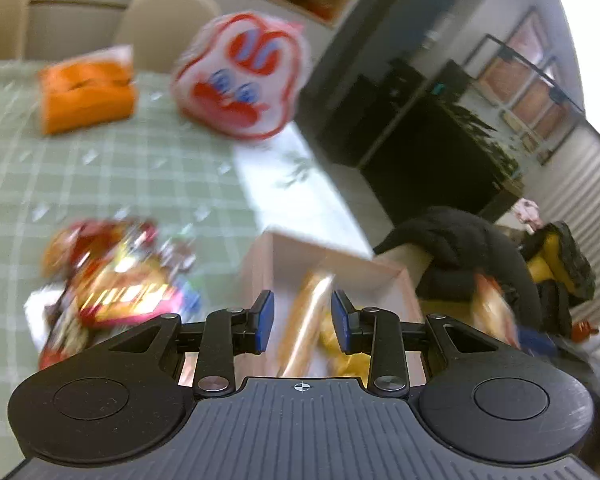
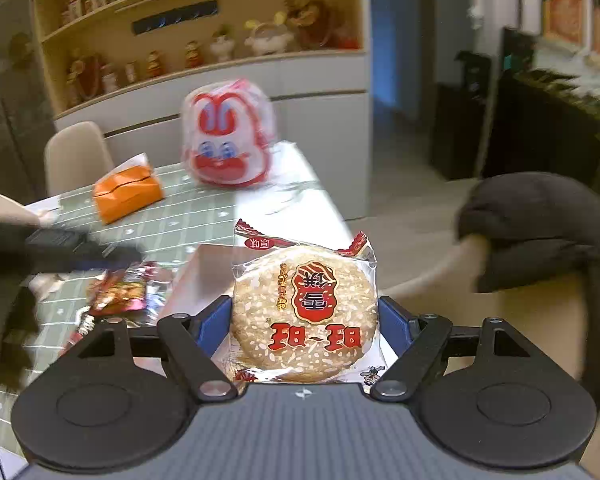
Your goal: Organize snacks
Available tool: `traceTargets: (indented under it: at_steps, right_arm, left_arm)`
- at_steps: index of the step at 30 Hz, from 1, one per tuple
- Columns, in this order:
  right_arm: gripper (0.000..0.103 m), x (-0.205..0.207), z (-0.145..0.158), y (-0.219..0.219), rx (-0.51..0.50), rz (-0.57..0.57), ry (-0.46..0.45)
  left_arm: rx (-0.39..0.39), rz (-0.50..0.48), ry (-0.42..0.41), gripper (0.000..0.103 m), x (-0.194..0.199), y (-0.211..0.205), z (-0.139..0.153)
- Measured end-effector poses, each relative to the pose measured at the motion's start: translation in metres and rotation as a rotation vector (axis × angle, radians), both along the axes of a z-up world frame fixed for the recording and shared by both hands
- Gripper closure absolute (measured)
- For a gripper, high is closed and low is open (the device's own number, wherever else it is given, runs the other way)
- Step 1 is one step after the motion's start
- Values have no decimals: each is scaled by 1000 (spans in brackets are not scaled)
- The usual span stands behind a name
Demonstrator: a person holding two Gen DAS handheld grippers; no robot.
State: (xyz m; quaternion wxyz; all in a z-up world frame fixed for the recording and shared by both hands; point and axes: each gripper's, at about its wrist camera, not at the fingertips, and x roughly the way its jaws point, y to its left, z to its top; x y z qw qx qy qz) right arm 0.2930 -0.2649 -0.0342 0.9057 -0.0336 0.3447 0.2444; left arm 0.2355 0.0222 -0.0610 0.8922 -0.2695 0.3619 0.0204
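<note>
My right gripper (image 2: 304, 312) is shut on a round rice cracker (image 2: 304, 312) in a clear packet with red print, held upright between the blue pads. My left gripper (image 1: 303, 320) is open, and nothing is pressed between its pads. It hangs over a pale open box (image 1: 380, 270) at the table's edge. A golden snack packet (image 1: 308, 308) lies blurred inside the box. A heap of loose, colourful snack packets (image 1: 116, 280) (image 2: 120, 292) sits on the green checked tablecloth (image 1: 140, 168) to the left of the box.
A white bag with a red rabbit face (image 1: 240, 76) (image 2: 228, 136) and an orange tissue pack (image 1: 86, 94) (image 2: 126, 192) stand at the table's far side. Black clothing is draped over a chair (image 1: 460, 248) (image 2: 540, 232) on the right. Beige chairs and a shelf stand behind.
</note>
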Motion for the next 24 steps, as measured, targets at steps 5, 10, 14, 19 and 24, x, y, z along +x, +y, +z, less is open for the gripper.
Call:
traceTargets:
  at_steps: [5, 10, 14, 19, 24]
  right_arm:
    - [18, 56, -38, 49, 39, 93, 102]
    - [19, 106, -84, 59, 171, 13, 434]
    - [19, 84, -68, 73, 118, 1, 323]
    - [19, 26, -47, 128, -78, 202, 135]
    - [19, -22, -58, 199, -231, 373, 3]
  left_arm:
    - [-13, 111, 102, 68, -61, 19, -19]
    - [-34, 258, 179, 68, -121, 50, -33]
    - [-61, 324, 234, 68, -152, 72, -50]
    - [-67, 311, 258, 68, -160, 86, -61]
    - [-46, 241, 239, 68, -164, 96, -55]
